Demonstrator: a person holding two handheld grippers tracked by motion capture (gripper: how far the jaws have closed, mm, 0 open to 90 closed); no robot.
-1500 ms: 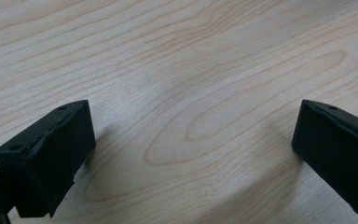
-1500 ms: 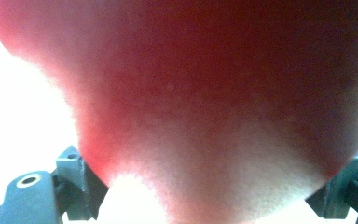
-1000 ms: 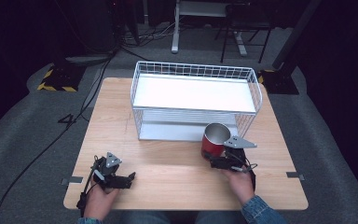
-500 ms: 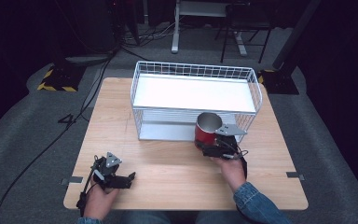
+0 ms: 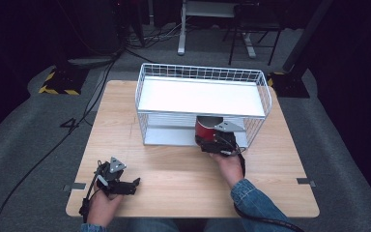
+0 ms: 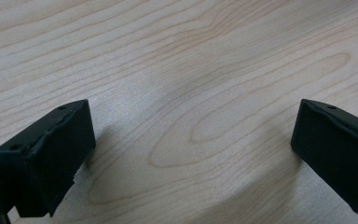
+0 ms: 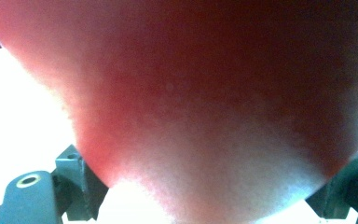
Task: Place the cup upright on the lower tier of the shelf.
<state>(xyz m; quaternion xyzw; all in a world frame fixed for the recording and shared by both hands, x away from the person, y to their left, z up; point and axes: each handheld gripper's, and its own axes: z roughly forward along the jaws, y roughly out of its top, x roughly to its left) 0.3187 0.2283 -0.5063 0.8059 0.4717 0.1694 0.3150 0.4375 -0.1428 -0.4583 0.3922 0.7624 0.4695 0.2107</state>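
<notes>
High view has a wooden worktop [image 5: 174,169] with a white wire rack [image 5: 200,104] sitting toward its far edge, roughly centred. The rack has a solid white top shelf and a lower level underneath that's open at the front.

The right tongs [image 5: 212,143] are at the near front of the rack, right-of-centre, and they've got a red can [image 5: 206,129] clamped between the jaws. The can is upright, dark open top facing up, and it's just at the front opening of the lower level, partly tucked under the edge of the top shelf. Can't tell whether its base is touching the lower shelf or hanging a bit above it. The right hand [image 5: 228,163] and a denim sleeve [image 5: 256,205] come in from the near edge.

In the right gripper view the can [image 7: 205,107] is pressed right up against the camera, a big blurry red curve, with the jaw bases poking out at both bottom corners on either side of it. Bright white behind it, too blown out to say much.

The left tongs [image 5: 128,185] are down by the near-left corner of the worktop, held in the left hand [image 5: 102,205], well apart from the rack. In the left gripper view the jaws are spread wide with nothing between them, just bare wood grain [image 6: 191,93] underneath, and they look close to the surface judging by the shadows
</notes>
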